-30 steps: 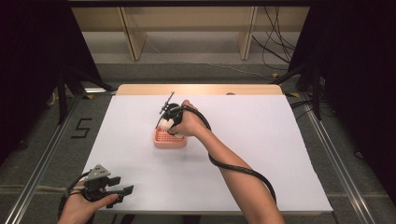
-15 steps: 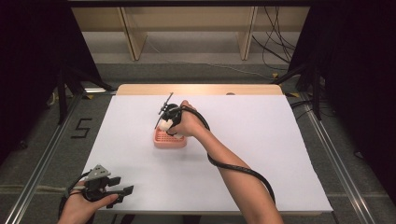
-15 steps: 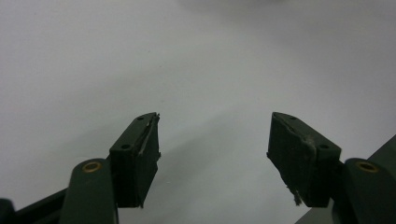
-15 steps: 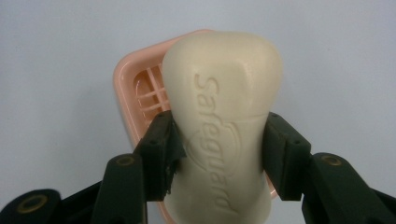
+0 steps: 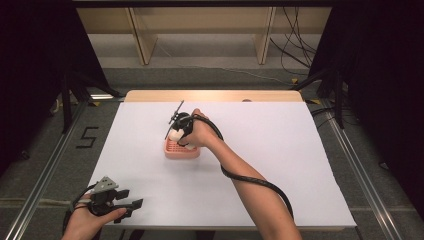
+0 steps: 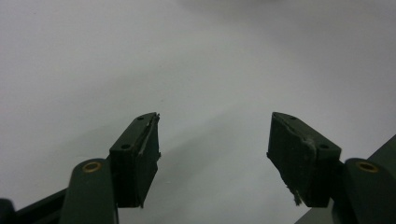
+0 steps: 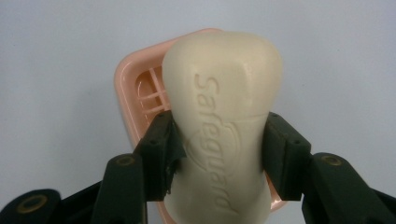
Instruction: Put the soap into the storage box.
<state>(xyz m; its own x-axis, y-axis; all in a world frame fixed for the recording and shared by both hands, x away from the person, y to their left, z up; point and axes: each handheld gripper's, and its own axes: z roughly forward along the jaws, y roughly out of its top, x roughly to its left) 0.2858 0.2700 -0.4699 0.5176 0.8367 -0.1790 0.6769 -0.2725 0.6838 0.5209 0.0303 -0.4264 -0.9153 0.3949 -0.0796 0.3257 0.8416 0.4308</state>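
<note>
Soap bar (image 7: 223,116) above pink dish (image 5: 181,150) on white table (image 5: 280,150), dark curtains around.

Nothing visible has changed between the earlier pictures and now. The right hand-held gripper (image 5: 176,134) is in the same spot over the pink soap dish (image 5: 182,149), gripping the cream soap bar (image 7: 223,121) exactly as before. The left hand-held gripper (image 5: 131,206) has not shifted either.

Lighting's pretty even from overhead, and the white desk (image 5: 280,165) comes out bright while the room around it drops to near black. Shadows are soft. Both gripper views are a bit grainy and dimmer, with the close-up jaws slightly soft.
</note>
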